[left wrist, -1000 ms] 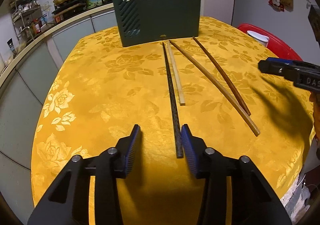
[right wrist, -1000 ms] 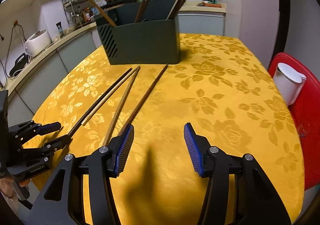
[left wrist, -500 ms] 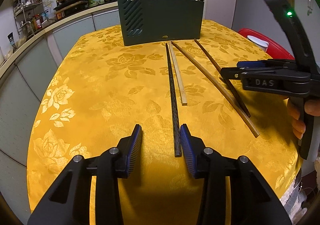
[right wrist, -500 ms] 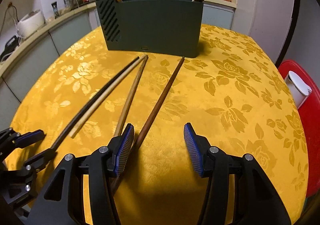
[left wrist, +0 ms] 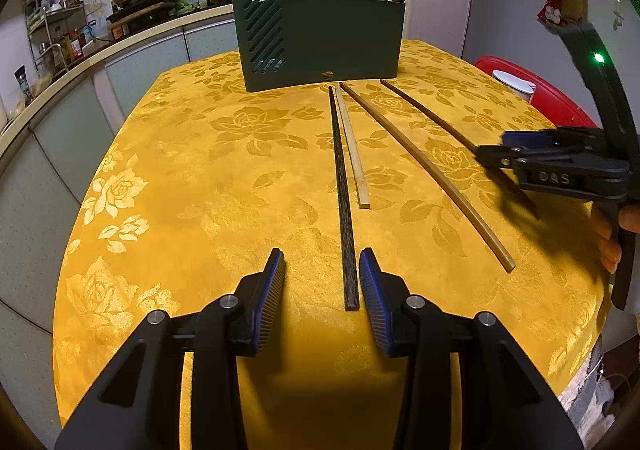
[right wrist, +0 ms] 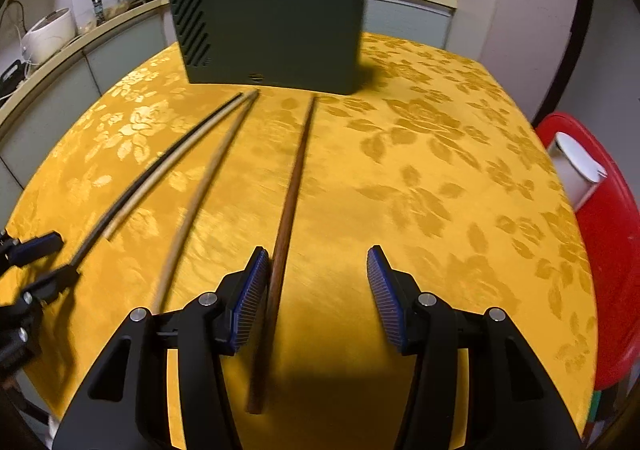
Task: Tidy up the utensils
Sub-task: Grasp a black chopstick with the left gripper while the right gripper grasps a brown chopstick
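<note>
Yellow brocade covers the table point(left wrist: 192, 178), the largest surface; at its 12 o'clock edge stands the dark green utensil holder point(left wrist: 320, 38), upright, with several chopsticks already leaning out of its top. Four loose chopsticks lie flat on the cloth, long axes running roughly 12 to 6 o'clock, far tips converging just before the holder's base. From 9 towards 3 o'clock in the left wrist view: black chopstick point(left wrist: 345, 202), short pale chopstick point(left wrist: 352, 150) touching alongside it, tan chopstick point(left wrist: 428, 174), dark brown chopstick point(right wrist: 288, 206). Each is judged light, stiff and smooth, apt to roll or pivot if pinched off-centre; a hold a little in from the near end should steady it for tipping upright. Left claw point(left wrist: 322, 290): spread, pads straddling the black chopstick's near end without pressing it. Right claw point(right wrist: 314, 290): spread, dark brown chopstick just inside its left pad, not gripped.
</note>
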